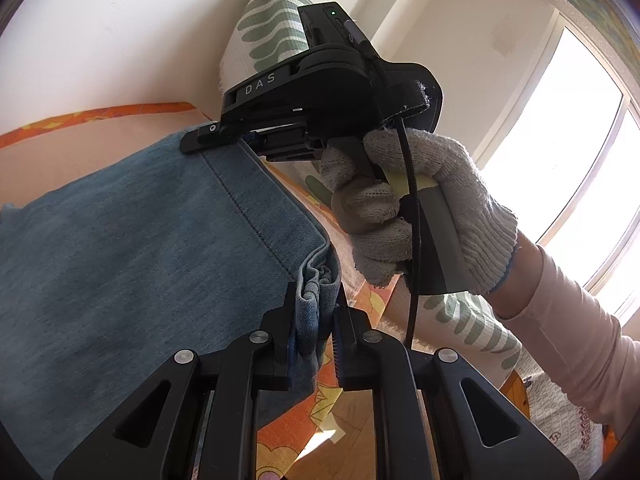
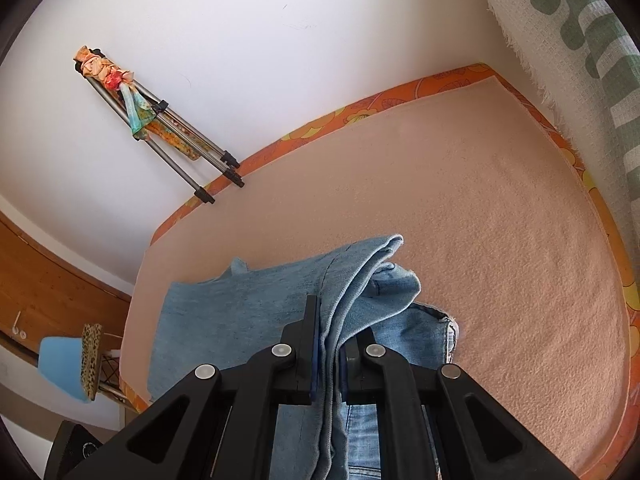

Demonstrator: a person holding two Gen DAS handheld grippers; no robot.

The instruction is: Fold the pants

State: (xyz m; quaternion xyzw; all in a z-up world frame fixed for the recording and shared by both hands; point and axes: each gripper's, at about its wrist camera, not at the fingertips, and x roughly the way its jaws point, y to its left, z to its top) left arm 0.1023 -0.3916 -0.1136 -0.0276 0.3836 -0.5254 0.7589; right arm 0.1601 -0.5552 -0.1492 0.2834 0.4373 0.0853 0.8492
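Note:
Blue denim pants (image 1: 132,240) hang stretched between both grippers above a pink blanket. My left gripper (image 1: 316,308) is shut on a bunched edge of the pants. My right gripper (image 1: 196,140), held by a gloved hand, shows in the left wrist view at the far upper edge of the denim. In the right wrist view my right gripper (image 2: 336,344) is shut on folded layers of the pants (image 2: 248,312), which drape down onto the blanket below.
A pink blanket (image 2: 500,260) covers a bed with an orange flowered sheet (image 2: 360,112). A white-and-green leaf-print cloth (image 2: 580,40) hangs at the right. A folded tripod (image 2: 168,136) leans on the white wall. A bright window (image 1: 568,128) is at the right.

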